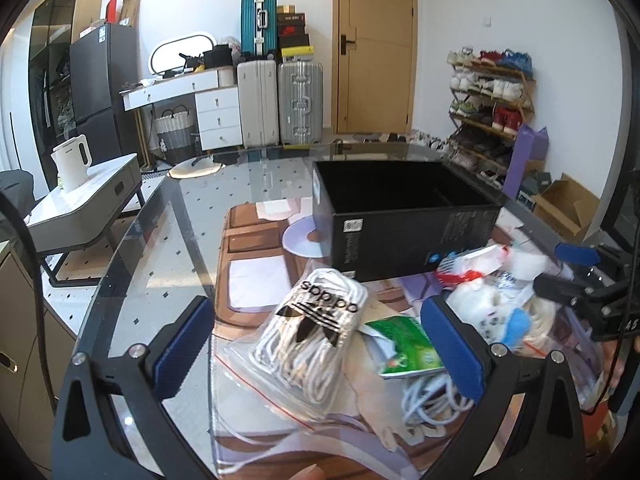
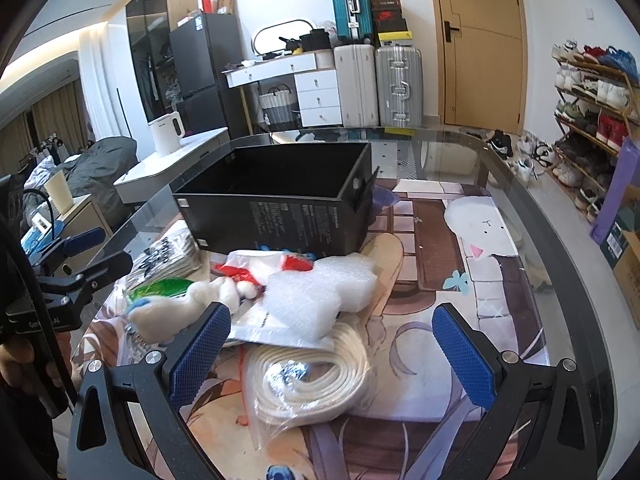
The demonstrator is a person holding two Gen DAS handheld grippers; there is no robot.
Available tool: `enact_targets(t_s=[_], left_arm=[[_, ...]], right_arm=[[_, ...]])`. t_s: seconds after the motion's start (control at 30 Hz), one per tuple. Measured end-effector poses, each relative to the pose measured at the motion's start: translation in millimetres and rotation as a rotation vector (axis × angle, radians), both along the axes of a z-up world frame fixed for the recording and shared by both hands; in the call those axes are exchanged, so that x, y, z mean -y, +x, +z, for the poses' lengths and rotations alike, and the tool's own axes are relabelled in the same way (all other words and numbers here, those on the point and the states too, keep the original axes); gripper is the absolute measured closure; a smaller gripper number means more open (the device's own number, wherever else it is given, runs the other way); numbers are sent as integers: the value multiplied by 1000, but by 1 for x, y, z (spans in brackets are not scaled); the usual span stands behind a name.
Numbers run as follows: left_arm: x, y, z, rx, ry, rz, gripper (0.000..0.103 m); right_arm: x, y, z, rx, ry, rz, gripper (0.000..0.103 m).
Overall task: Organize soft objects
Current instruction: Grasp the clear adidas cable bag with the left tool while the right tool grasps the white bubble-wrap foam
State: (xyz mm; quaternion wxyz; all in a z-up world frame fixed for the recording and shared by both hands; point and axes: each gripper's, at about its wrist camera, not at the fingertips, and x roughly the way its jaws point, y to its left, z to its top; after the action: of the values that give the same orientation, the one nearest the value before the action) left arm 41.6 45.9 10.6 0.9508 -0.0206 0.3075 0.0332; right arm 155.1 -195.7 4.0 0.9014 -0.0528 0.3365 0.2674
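Observation:
In the left wrist view my left gripper [image 1: 320, 350] stands open over a clear bag of white laces with a black trefoil logo [image 1: 316, 336]. Beside the bag lie a green packet [image 1: 408, 346] and a white cable [image 1: 428, 400]. My right gripper [image 2: 332, 356] is open above a bagged coil of white cord [image 2: 312, 372]. Ahead of it lie bubble wrap [image 2: 320, 296], a white plush toy [image 2: 180, 312] and red-and-white packaging [image 2: 244, 270]. An open black box [image 2: 280, 204] stands behind the pile. Neither gripper holds anything.
The pile lies on a printed mat [image 2: 440, 240] on a glass table [image 2: 560, 248]. A disc [image 1: 304, 236] lies by the box. A side table with a white kettle [image 1: 74, 162] is on the left, a shoe rack [image 1: 492, 100] on the right, suitcases [image 1: 280, 100] behind.

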Motion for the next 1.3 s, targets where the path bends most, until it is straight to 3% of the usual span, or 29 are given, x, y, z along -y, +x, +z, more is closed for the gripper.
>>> enact_targets(t_s=[0.47, 0.67, 0.73, 0.93, 1.07, 1.23, 1.3], left_arm=[[-20, 17, -15, -99, -13, -5, 0], [-25, 24, -21, -140, -27, -3, 0], [-25, 26, -23, -156, -32, -2, 0], [-21, 28, -26, -182, -27, -26, 1], [-18, 29, -25, -183, -36, -57, 10], [-13, 27, -23, -181, -39, -93, 21], [-12, 26, -24, -185, -47, -105, 31]], right_arm=[[-10, 28, -4, -63, -23, -21, 1], [-3, 34, -10, -90, -12, -36, 9], [-1, 36, -14, -104, -4, -35, 19], [1, 40, -21, -139, 16, -25, 29], [3, 43, -23, -150, 35, -24, 34], [2, 41, -22, -145, 47, -3, 49], [0, 38, -21, -138, 44, 5, 54]])
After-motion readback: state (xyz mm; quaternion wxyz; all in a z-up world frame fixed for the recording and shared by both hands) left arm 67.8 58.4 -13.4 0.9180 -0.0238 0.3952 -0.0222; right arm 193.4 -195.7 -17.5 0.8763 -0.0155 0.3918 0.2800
